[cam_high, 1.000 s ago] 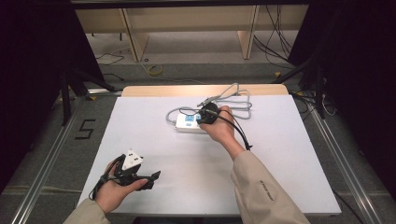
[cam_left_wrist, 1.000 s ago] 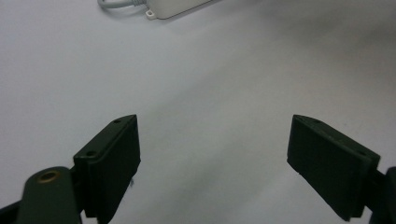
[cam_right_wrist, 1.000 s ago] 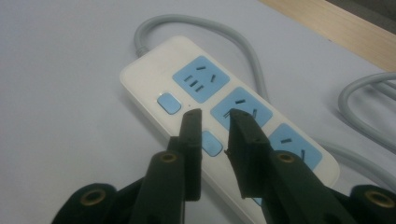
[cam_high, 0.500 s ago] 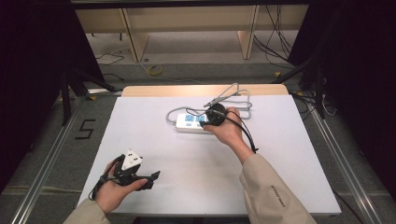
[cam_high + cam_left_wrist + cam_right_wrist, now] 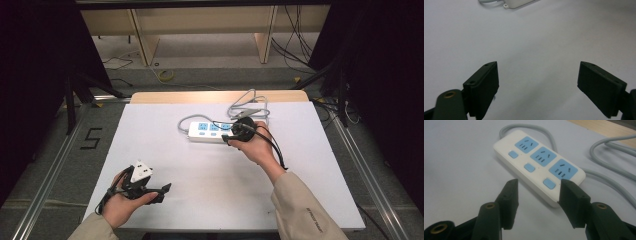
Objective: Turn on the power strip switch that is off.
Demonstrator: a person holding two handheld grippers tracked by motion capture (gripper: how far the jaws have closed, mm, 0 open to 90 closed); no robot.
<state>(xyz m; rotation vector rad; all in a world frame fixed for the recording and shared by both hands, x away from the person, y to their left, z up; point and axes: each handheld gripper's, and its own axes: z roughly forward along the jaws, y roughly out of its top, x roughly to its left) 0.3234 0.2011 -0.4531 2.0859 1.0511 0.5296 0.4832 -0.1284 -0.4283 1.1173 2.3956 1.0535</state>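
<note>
Hovering right hand-held gripper (image 5: 229, 139) at near end of white power strip (image 5: 209, 132) — jaws part open, just been opening, nothing between pads. In right gripper view (image 5: 537, 203), strip (image 5: 537, 166) lies just ahead of the fingertips, right pad overlapping its near corner in the frame; contact can't be told. Three blue sockets on top, each with a blue switch beside it. Grey cord (image 5: 248, 104) leaving the strip's far end, looping toward the back edge of the white counter (image 5: 190, 180), coiled there. Strip sitting mid-counter, toward the back, lengthwise across.

Left hand-held gripper (image 5: 164, 192) resting low at front-left of counter, well apart from the strip — jaws wide, empty. In left gripper view (image 5: 537, 85), bare counter (image 5: 536, 45) between pads, strip end (image 5: 517, 3) at the top edge.
</note>
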